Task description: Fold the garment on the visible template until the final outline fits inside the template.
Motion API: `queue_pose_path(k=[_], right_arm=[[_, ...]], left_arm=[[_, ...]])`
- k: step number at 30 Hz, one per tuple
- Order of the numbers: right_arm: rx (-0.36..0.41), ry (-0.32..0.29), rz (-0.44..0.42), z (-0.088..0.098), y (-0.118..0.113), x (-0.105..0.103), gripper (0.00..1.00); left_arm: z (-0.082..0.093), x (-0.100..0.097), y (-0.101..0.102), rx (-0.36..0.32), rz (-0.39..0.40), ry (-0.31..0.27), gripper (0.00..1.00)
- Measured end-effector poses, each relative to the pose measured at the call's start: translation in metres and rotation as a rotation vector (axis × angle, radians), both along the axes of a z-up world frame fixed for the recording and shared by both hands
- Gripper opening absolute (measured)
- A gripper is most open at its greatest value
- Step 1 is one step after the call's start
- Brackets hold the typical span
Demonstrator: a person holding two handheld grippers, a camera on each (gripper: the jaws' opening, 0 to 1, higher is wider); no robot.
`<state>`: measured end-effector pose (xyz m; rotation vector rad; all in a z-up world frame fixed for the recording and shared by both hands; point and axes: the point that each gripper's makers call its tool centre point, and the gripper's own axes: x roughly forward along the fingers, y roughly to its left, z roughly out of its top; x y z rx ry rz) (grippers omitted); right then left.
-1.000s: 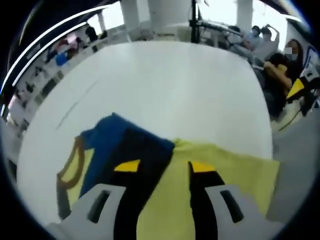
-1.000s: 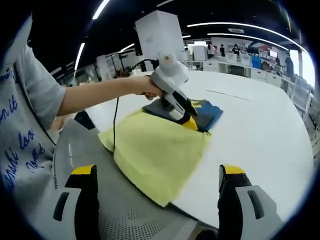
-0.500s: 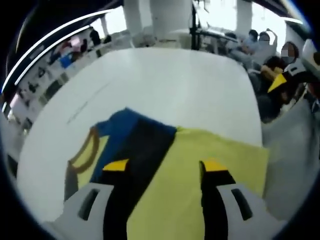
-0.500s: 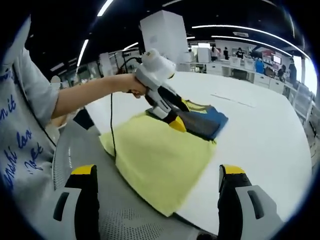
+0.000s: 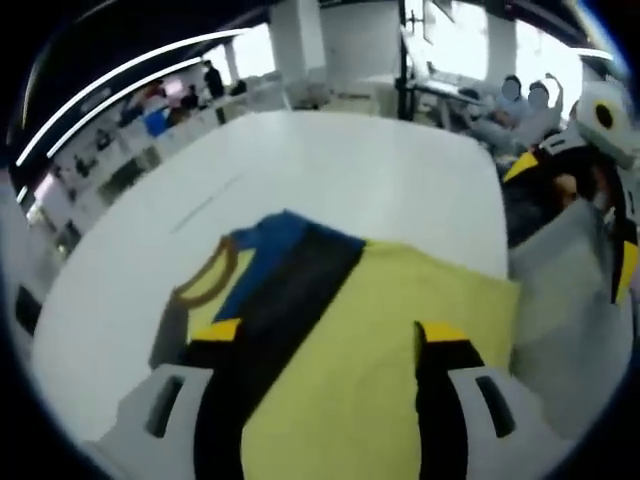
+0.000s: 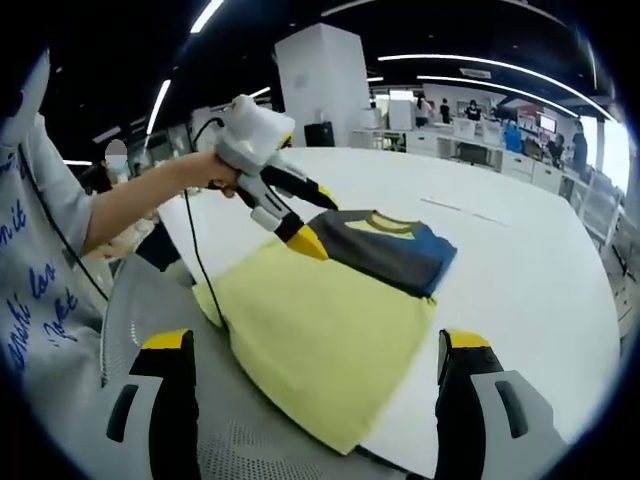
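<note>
A folded garment (image 6: 385, 245), dark grey and blue with a yellow collar, lies on the white table (image 6: 520, 270). Its near edge rests on a flat yellow sheet (image 6: 320, 330) that hangs over the table's near edge. In the left gripper view the garment (image 5: 270, 270) sits just ahead of the sheet (image 5: 400, 310). My left gripper (image 5: 328, 335) is open with nothing in it. In the right gripper view a hand holds that left gripper (image 6: 300, 235) in the air above the garment's near left corner. My right gripper (image 6: 315, 345) is open, low over the sheet's near end.
A grey mesh chair seat (image 6: 250, 430) lies below the table edge. The person's grey sleeve with blue lettering (image 6: 40, 260) is at the left. Desks and seated people (image 5: 525, 100) line the far side of the room. The table beyond the garment is bare.
The left gripper has lifted off the garment and drawn back toward the person. The folded garment stays where it was. The right gripper has barely moved.
</note>
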<state>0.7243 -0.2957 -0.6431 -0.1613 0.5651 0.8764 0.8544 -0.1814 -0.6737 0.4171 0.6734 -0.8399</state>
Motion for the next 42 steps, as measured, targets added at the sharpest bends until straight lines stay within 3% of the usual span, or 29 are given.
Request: queue_pose_path(k=[11, 19, 23, 26, 42], right_arm=[[-0.006, -0.004, 0.011, 0.003, 0.021, 0.001, 1.0], [-0.015, -0.014, -0.003, 0.007, 0.024, 0.005, 1.0], [-0.022, -0.017, -0.013, 0.007, 0.026, 0.006, 1.0], [-0.028, -0.018, -0.022, 0.008, 0.028, 0.008, 1.0], [-0.06, -0.033, -0.069, 0.013, 0.046, 0.014, 1.0]], left_arm=[[0.024, -0.018, 0.034, -0.025, 0.052, -0.054, 0.73], [0.044, -0.037, 0.059, -0.05, 0.085, -0.086, 0.79], [0.056, -0.043, 0.073, -0.066, 0.128, -0.133, 0.87], [0.062, -0.05, 0.08, -0.072, 0.128, -0.141, 0.86], [0.066, -0.08, 0.099, -0.109, 0.072, -0.125, 0.95]])
